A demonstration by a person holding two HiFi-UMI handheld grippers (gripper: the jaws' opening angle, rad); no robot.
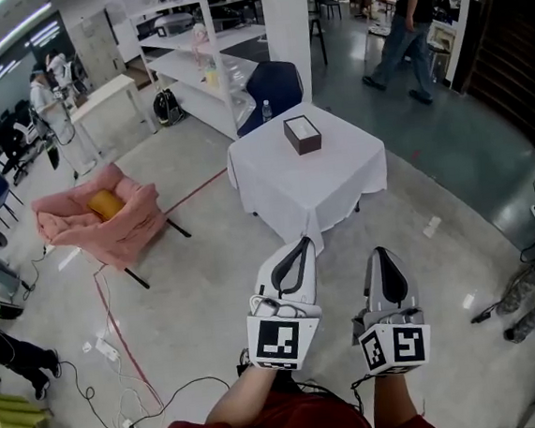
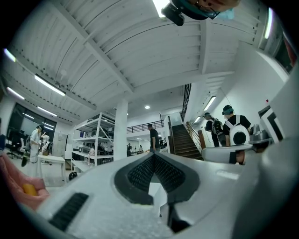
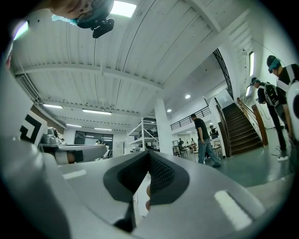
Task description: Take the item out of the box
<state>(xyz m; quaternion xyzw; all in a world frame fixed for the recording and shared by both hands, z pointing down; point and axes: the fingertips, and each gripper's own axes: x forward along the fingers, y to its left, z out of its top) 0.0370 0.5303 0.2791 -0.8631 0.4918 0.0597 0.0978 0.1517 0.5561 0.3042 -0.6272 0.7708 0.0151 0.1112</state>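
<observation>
A small dark brown box [image 1: 303,133] stands on a table draped in a white cloth [image 1: 274,179], some way ahead of me across the floor. Its top shows a pale inside; I cannot make out any item in it. My left gripper [image 1: 299,244] and right gripper [image 1: 382,253] are held side by side low in front of my body, well short of the table, both pointing toward it. Each is shut with nothing between its jaws. The left gripper [image 2: 153,157] and the right gripper [image 3: 148,154] views look up toward the ceiling and the hall.
A pink chair [image 1: 108,224] with a yellow cushion stands at the left. White shelving [image 1: 201,64] and a blue chair [image 1: 274,87] are behind the table. Cables [image 1: 122,363] trail over the floor at the lower left. A person [image 1: 409,25] walks at the far right.
</observation>
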